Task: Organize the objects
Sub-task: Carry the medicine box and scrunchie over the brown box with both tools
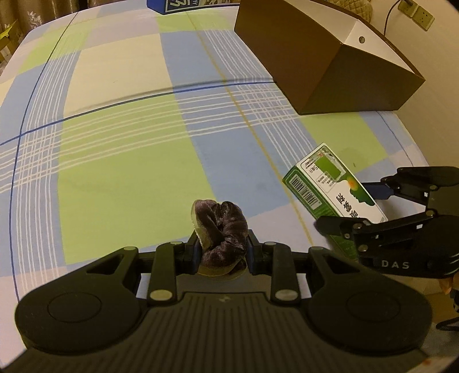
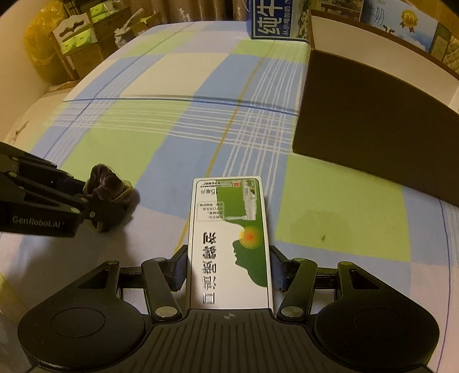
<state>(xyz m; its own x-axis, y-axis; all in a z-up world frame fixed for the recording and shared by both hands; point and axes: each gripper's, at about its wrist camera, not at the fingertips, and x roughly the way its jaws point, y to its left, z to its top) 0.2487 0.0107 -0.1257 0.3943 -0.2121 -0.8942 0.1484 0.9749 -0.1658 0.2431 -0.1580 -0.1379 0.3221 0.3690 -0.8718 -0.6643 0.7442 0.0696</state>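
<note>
My left gripper (image 1: 221, 252) is shut on a dark purple velvet scrunchie (image 1: 222, 229), held just above the checked bedsheet. In the right wrist view the same scrunchie (image 2: 107, 188) shows at the left, at the tip of the left gripper (image 2: 86, 198). My right gripper (image 2: 228, 268) is shut on a green and white medicine box (image 2: 229, 238), which sticks out forward between the pads. The left wrist view shows that box (image 1: 332, 186) at the lower right, tilted, in the right gripper (image 1: 352, 206). A brown open box (image 1: 324, 57) stands far right on the bed.
The brown box (image 2: 370, 114) has a white inside wall and lies ahead to the right. A blue carton (image 2: 272, 18) stands at the bed's far edge. Stacked cartons and a yellow bag (image 2: 43, 43) sit beyond the bed's left side. A wall socket (image 1: 421, 14) is at the top right.
</note>
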